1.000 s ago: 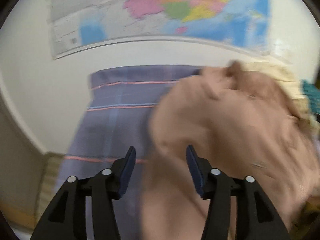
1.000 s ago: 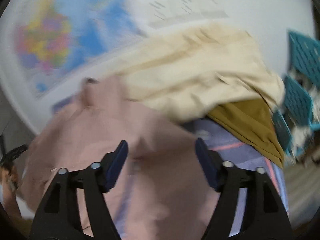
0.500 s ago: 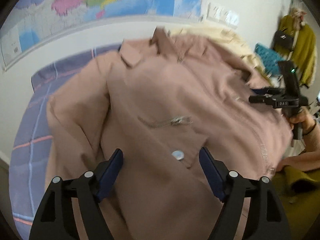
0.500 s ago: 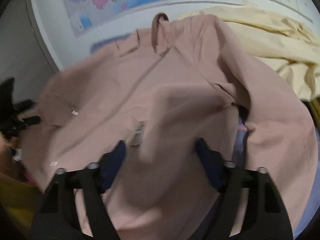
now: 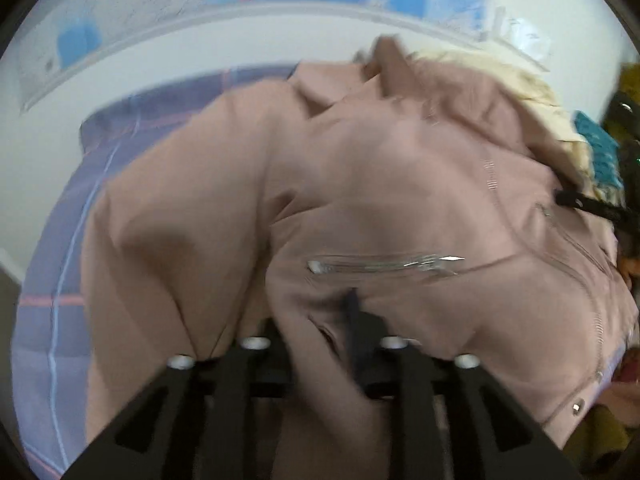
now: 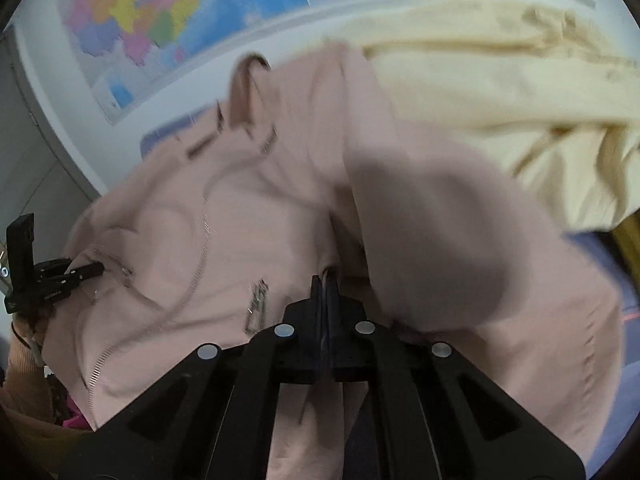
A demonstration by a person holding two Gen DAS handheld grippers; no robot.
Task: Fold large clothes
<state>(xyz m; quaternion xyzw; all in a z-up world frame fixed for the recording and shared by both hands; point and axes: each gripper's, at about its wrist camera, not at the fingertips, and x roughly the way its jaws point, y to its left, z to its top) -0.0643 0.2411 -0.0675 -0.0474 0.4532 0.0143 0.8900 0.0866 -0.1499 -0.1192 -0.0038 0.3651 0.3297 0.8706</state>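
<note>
A dusty-pink zip jacket (image 5: 380, 208) lies spread over a purple striped sheet (image 5: 52, 280), collar toward the wall; it also fills the right wrist view (image 6: 240, 232). My left gripper (image 5: 320, 320) is shut on a fold of the jacket's hem below the chest pocket zip (image 5: 384, 262). My right gripper (image 6: 325, 280) is shut on the jacket's fabric by the sleeve seam. The left gripper also shows at the left edge of the right wrist view (image 6: 80, 270), pinching the jacket.
A cream garment (image 6: 500, 80) lies behind the jacket at the right, with a mustard one (image 6: 632, 236) under it. A map (image 6: 160, 12) hangs on the white wall. A teal basket (image 5: 598, 148) stands at the far right.
Both grippers were open over the jacket half a second ago. Both have now closed on its fabric near the lower edge, and the jacket has bunched up toward them.
</note>
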